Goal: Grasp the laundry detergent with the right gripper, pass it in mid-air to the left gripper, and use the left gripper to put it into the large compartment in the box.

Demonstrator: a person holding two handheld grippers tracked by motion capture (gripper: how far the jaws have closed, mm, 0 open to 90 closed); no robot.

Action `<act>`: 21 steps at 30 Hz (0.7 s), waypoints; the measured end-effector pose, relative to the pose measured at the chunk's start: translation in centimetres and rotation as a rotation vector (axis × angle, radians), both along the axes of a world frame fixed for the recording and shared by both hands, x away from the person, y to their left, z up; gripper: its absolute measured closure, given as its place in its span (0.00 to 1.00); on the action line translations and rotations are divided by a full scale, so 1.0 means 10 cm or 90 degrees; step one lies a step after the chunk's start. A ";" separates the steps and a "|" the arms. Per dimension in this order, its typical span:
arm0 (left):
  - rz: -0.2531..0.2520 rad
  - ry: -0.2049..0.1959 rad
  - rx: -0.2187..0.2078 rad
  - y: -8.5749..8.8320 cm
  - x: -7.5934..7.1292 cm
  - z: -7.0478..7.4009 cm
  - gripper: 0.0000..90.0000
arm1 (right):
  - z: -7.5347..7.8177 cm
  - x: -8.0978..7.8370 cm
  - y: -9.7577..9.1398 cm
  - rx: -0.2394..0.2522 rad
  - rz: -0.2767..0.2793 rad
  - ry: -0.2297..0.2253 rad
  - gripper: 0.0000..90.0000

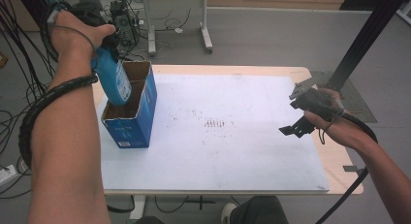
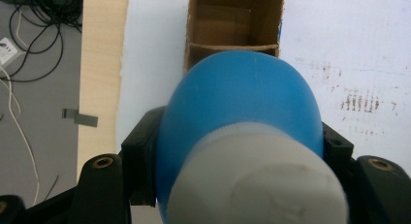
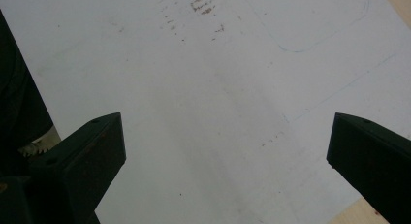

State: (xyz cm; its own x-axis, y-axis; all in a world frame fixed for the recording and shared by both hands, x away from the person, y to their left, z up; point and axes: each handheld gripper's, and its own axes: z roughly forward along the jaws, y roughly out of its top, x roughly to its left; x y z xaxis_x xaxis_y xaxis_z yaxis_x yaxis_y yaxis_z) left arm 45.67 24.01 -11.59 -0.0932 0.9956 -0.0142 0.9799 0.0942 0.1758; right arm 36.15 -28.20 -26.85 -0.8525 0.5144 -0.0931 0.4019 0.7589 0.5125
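A blue bottle (image 1: 114, 81) with a white cap (image 2: 257, 183) hangs upright in my left gripper (image 1: 108, 53), whose black jaws are shut on its sides just below the cap. Its lower end dips into the nearer compartment of an open blue cardboard box (image 1: 134, 123) at the table's left. In the left gripper view the bottle (image 2: 242, 95) covers that compartment, and the farther compartment of the box (image 2: 232, 23) beyond the divider holds nothing. My right gripper (image 1: 296, 110) hovers over the right side of the white mat (image 1: 232, 136), open, with nothing between its jaws (image 3: 225, 136).
The white mat (image 3: 218, 88) covers most of the wooden table (image 1: 339, 161) and has brown smudges (image 1: 215, 123) near its middle. Cables (image 1: 19, 54) and desk legs (image 1: 206, 35) stand on the floor beyond the table. A person's knee (image 1: 259, 212) is at the near edge.
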 end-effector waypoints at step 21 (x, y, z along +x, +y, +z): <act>-0.014 0.024 -0.009 -0.01 0.06 -0.61 0.41 | -0.06 0.01 0.05 -0.012 0.005 0.008 0.00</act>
State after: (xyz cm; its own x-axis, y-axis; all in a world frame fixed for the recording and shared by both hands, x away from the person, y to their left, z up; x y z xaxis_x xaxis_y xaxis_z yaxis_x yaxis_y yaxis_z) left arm 46.31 23.94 -17.65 -0.0725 0.9970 -0.0253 0.9877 0.0753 0.1368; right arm 36.21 -27.73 -27.48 -0.8573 0.5065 -0.0920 0.4029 0.7714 0.4926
